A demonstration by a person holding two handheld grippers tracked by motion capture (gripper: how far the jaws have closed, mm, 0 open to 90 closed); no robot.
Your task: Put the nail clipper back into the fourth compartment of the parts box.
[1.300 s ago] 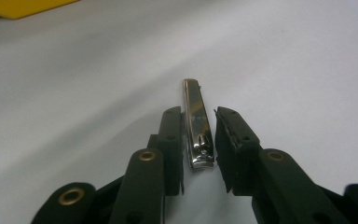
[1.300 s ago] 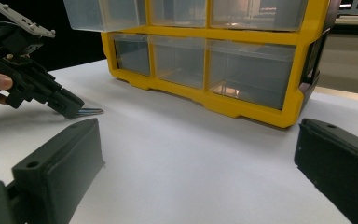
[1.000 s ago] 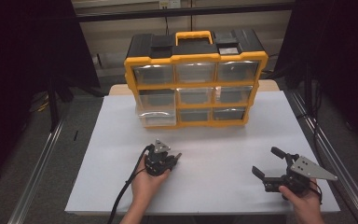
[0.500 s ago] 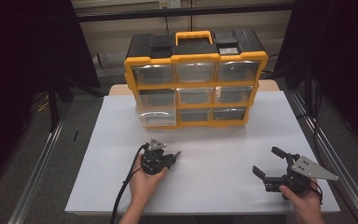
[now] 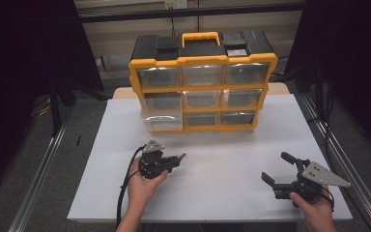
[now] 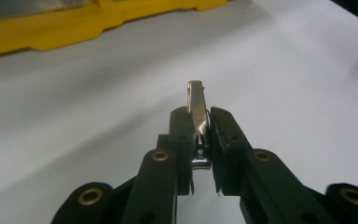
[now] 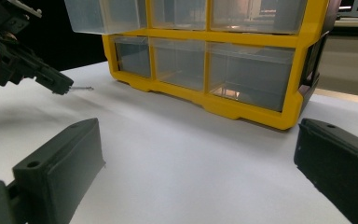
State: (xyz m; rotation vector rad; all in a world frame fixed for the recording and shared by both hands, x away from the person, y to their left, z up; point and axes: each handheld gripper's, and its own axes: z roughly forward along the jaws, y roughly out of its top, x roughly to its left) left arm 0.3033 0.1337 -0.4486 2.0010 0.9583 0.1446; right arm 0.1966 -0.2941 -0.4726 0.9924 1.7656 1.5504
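Small metal clip (image 6: pixel 198 116) between tool jaws

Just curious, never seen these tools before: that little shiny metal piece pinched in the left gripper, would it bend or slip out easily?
Probably stiff: the metal piece stands straight out past the left gripper with no sag. It looks light, being thin and small against the jaws. Its polished, reflective surface suggests that it could slide, though the jaws are shut on both its sides.

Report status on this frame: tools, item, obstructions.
Left tool shut on small metal clip, above the table. Right tool open, empty. Bottom-left drawer of yellow organizer ajar. Nothing between.
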